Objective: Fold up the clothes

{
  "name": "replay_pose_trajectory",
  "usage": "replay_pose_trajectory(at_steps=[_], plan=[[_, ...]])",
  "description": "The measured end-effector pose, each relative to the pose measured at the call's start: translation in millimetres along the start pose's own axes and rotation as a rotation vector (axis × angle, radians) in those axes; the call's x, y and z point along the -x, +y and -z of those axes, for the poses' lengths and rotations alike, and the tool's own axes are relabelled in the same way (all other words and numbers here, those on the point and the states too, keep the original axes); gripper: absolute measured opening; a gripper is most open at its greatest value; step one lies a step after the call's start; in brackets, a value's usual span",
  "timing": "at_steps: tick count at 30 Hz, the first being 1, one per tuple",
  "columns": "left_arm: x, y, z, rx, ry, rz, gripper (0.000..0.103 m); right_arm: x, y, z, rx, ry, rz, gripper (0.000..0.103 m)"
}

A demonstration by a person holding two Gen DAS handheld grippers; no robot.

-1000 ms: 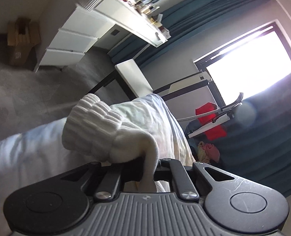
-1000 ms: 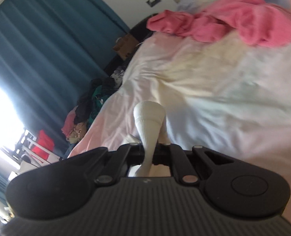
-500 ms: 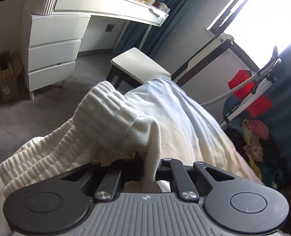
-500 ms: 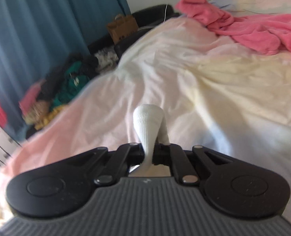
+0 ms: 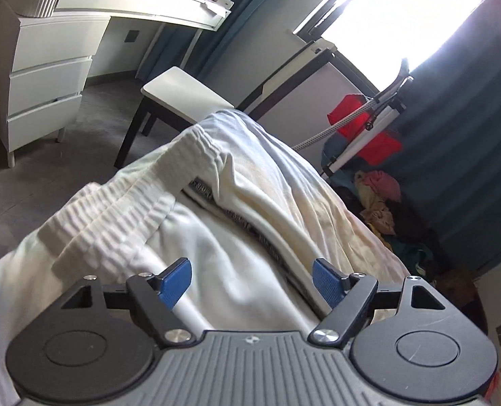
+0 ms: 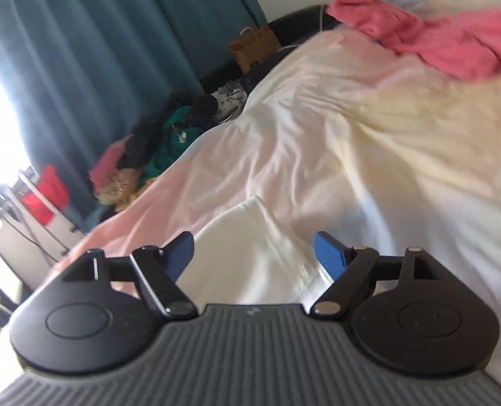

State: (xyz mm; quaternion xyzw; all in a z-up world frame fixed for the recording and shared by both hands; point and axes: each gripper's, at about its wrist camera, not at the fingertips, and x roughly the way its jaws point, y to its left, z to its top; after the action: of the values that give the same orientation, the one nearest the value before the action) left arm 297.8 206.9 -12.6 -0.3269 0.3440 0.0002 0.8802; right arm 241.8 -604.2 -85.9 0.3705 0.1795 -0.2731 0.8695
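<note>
Lying across the bed (image 6: 402,155) is a big soft sheet that is cream, pale pink and white, with many wrinkles. The bed fills most of the right wrist view. A pink blanket (image 6: 453,44) sits bunched up at the far end.

The room has gray carpet (image 5: 91,118) and dark teal curtains (image 6: 98,50). One bright window (image 5: 402,10) lets in a lot of light. One white dresser (image 5: 44,77) with three drawers stands under a long white desk top (image 5: 149,3) with small bottles on it, too small to count. One white stool (image 5: 182,96) with dark legs stands near the bed's corner. One heap of mixed clothes (image 6: 155,145) lies on the floor by the curtains. One red cloth (image 5: 362,125) hangs on a white stand. One brown paper bag (image 6: 253,47) sits on the floor near the bed.

There is one piece of white clothing (image 5: 169,223) on the bed. It has a ribbed stretchy band (image 5: 115,216) at its edge. In the left wrist view it lies just in front of the left gripper (image 5: 252,279). Its two blue pads (image 5: 176,280) are spread wide apart, and nothing is pinched between them.

The right gripper (image 6: 253,253) is spread wide too. A white folded end (image 6: 250,250) of the clothing lies flat on the sheet between its two blue pads (image 6: 329,255), not squeezed by them.
</note>
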Motion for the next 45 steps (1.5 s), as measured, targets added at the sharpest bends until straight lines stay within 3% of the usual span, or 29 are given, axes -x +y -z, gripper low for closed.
replay_pose_trajectory(at_steps=[5,8,11,14,17,18,19,21,22,25,32,37,40,45], plan=[[45,31,49,0.157,0.107,0.052,0.085,32,-38,34,-0.208,0.129,-0.067,0.082],[31,44,62,0.223,0.148,0.025,0.085,28,-45,58,-0.265,0.217,-0.091,0.082],[2,57,61,0.321,0.133,0.037,0.085,10,-39,72,-0.277,0.252,-0.133,0.082],[-27,64,54,0.403,0.104,0.059,0.080,-10,-32,77,-0.309,0.212,-0.153,0.082],[-45,62,50,0.433,0.050,0.013,0.073,-29,-26,79,-0.306,0.155,-0.140,0.082],[-49,61,49,0.440,0.033,-0.004,0.061,-34,-24,81,-0.303,0.139,-0.128,0.082],[-50,59,48,0.443,0.015,-0.021,0.040,-37,-22,81,-0.300,0.124,-0.114,0.078],[-46,56,48,0.440,-0.023,-0.056,0.013,-40,-20,81,-0.291,0.099,-0.081,0.056],[-42,55,47,0.436,-0.043,-0.062,0.011,-39,-19,81,-0.281,0.093,-0.061,0.026],[-18,44,41,0.373,-0.103,-0.049,0.009,-29,-21,76,-0.299,0.089,-0.087,0.015],[48,41,20,0.333,-0.120,-0.018,0.008,41,-25,53,-0.236,0.089,-0.173,0.012],[134,61,28,0.302,-0.115,-0.001,0.008,93,-44,55,-0.216,0.130,-0.200,0.012],[172,87,46,0.241,-0.060,-0.052,0.009,124,-64,75,-0.200,0.186,-0.203,0.012],[181,120,68,0.183,0.066,-0.083,0.011,139,-101,106,-0.241,0.255,-0.197,0.017]])
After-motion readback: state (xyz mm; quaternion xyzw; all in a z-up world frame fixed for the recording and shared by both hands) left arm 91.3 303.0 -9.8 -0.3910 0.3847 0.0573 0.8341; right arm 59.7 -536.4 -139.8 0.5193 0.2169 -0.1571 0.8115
